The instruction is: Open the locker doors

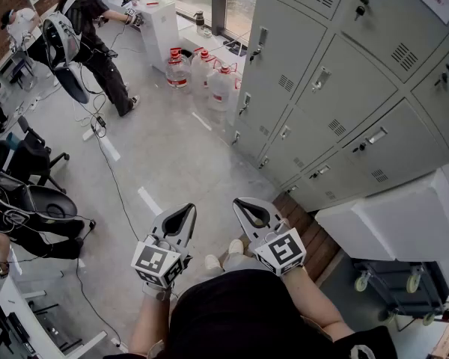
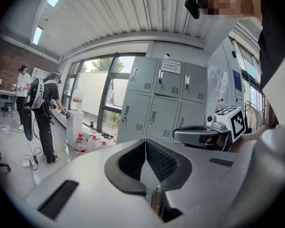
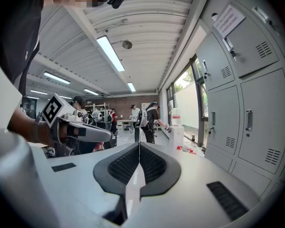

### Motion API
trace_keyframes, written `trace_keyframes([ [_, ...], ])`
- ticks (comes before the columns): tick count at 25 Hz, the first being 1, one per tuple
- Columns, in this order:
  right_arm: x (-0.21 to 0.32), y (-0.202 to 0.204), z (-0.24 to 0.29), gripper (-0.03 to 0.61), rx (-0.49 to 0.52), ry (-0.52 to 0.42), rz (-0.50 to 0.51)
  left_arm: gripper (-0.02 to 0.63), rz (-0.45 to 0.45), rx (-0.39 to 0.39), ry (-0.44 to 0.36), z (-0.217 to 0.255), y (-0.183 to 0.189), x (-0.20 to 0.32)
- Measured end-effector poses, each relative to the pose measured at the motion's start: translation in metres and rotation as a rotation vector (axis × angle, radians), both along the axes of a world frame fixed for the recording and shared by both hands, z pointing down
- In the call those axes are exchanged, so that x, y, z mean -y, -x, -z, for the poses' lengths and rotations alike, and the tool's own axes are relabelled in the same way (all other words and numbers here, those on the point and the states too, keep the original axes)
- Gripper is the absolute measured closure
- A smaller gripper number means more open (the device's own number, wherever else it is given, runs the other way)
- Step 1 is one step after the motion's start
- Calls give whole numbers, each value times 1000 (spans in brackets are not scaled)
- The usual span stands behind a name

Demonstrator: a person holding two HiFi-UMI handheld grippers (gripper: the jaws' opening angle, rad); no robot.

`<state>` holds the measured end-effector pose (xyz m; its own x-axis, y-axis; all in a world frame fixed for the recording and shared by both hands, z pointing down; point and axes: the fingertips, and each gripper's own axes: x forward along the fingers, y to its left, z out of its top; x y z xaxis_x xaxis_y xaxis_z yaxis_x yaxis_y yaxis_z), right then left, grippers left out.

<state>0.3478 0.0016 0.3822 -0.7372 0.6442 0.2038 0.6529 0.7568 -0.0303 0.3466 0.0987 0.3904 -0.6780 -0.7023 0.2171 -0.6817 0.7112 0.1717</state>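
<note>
A bank of grey lockers [image 1: 344,96] fills the upper right of the head view, all doors closed, each with a small metal handle [image 1: 375,136]. My left gripper [image 1: 182,215] and right gripper [image 1: 247,208] are held side by side in front of my body, well short of the lockers, over the floor. Both are shut with nothing between the jaws. In the left gripper view the lockers [image 2: 156,103] stand ahead beyond the closed left gripper [image 2: 145,141]. In the right gripper view the lockers [image 3: 247,108] run along the right, beside the closed right gripper [image 3: 139,144].
Large water bottles [image 1: 202,69] stand on the floor by the lockers' far end, near a white dispenser [image 1: 159,21]. A white box on a wheeled cart [image 1: 404,219] sits at my right. A person [image 1: 90,36] stands at the upper left; office chairs [image 1: 30,200] and floor cables lie left.
</note>
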Motion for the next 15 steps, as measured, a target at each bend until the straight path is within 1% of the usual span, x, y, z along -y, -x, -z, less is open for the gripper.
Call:
trace_keyframes([
  [2, 8, 10, 1, 549, -9, 26, -22, 594, 10, -10, -4, 0, 13, 3],
  [4, 16, 18, 0, 549, -12, 31, -34, 594, 9, -14, -12, 1, 25, 10],
  [8, 30, 37, -2, 549, -5, 23, -43, 594, -26, 0, 8, 1, 44, 32],
  [11, 45, 52, -4, 549, -19, 68, -62, 594, -21, -12, 14, -4, 57, 43],
  [15, 63, 72, -24, 548, -67, 109, -87, 594, -10, -36, 34, -20, 73, 53],
])
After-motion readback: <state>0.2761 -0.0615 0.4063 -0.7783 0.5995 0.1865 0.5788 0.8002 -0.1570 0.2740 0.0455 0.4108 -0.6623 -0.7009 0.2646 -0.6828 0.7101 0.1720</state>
